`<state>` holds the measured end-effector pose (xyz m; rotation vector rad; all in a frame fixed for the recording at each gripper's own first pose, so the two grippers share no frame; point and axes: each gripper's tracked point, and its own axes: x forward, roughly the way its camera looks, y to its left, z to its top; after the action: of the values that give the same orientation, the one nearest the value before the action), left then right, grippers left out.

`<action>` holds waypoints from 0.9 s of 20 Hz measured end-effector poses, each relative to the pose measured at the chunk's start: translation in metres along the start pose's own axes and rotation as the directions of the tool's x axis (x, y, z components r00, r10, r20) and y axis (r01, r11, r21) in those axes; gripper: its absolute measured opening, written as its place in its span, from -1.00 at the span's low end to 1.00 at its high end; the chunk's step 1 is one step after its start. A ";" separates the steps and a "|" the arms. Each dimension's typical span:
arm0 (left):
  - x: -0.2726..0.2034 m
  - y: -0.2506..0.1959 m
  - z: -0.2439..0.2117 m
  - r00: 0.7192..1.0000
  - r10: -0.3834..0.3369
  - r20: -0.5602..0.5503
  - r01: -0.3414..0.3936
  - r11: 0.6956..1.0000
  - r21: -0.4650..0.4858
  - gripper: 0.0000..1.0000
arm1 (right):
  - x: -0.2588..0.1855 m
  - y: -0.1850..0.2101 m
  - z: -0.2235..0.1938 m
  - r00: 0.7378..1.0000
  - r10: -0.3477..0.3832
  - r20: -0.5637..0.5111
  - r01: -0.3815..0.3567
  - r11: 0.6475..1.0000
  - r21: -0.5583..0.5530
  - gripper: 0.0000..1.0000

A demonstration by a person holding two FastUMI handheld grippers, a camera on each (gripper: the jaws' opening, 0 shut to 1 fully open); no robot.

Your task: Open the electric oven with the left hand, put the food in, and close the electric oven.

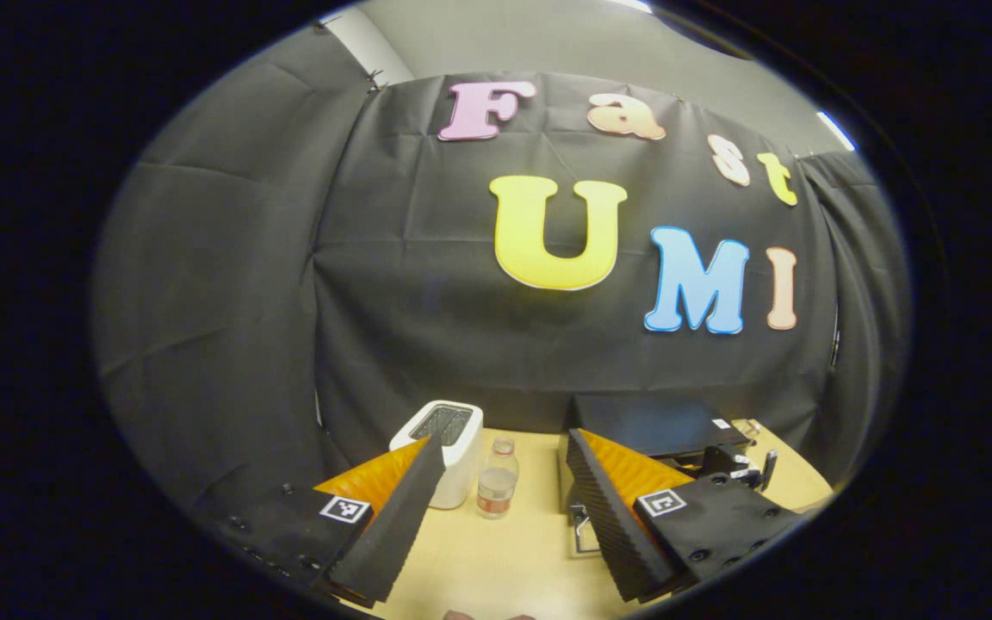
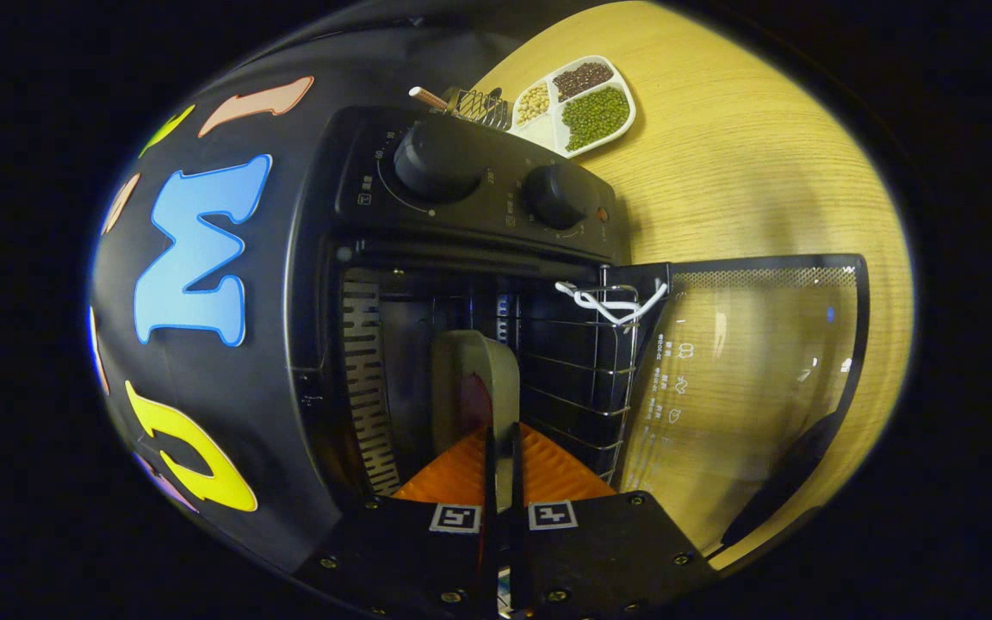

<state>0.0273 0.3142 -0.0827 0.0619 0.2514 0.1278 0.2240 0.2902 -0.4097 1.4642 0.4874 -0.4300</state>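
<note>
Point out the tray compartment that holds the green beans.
The largest compartment of the divided tray, on the side away from the oven; the others hold pale and dark grains.

Hidden and cut-off parts around each tool

In the right gripper view, the right tool (image 2: 503,448) covers the near edge of the plate (image 2: 472,379) it pinches inside the electric oven (image 2: 461,258), so the food on that plate cannot be made out; the dial markings are too small to tell, and the oven's open door (image 2: 746,387) runs behind the tool's body. In the left gripper view, the left tool (image 1: 505,508) hides the toaster (image 1: 449,452) base on one side and the oven's front on the other, and the desk (image 1: 513,551) is cut off below.
</note>
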 end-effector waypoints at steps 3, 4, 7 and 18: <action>-0.003 0.000 -0.004 1.000 0.010 -0.006 -0.010 1.000 0.007 1.00 | 0.004 0.000 -0.007 1.000 -0.001 -0.015 0.001 1.000 0.006 -0.85; -0.004 0.000 -0.004 1.000 0.011 -0.008 -0.010 1.000 0.010 0.94 | 0.005 0.001 -0.009 1.000 0.000 -0.024 0.000 1.000 0.004 -0.87; -0.002 -0.008 -0.005 1.000 0.004 -0.008 -0.004 1.000 0.005 1.00 | 0.000 0.004 -0.014 0.999 0.015 -0.050 -0.015 1.000 0.000 -0.74; 0.005 -0.090 0.003 0.994 -0.110 0.026 0.110 0.994 -0.014 1.00 | -0.085 0.009 0.007 0.981 -0.009 -0.195 -0.048 0.958 -0.284 -0.07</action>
<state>0.0435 0.2259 -0.0879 0.0345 0.2281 0.0190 0.1584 0.2819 -0.3548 1.2324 0.6630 -0.1897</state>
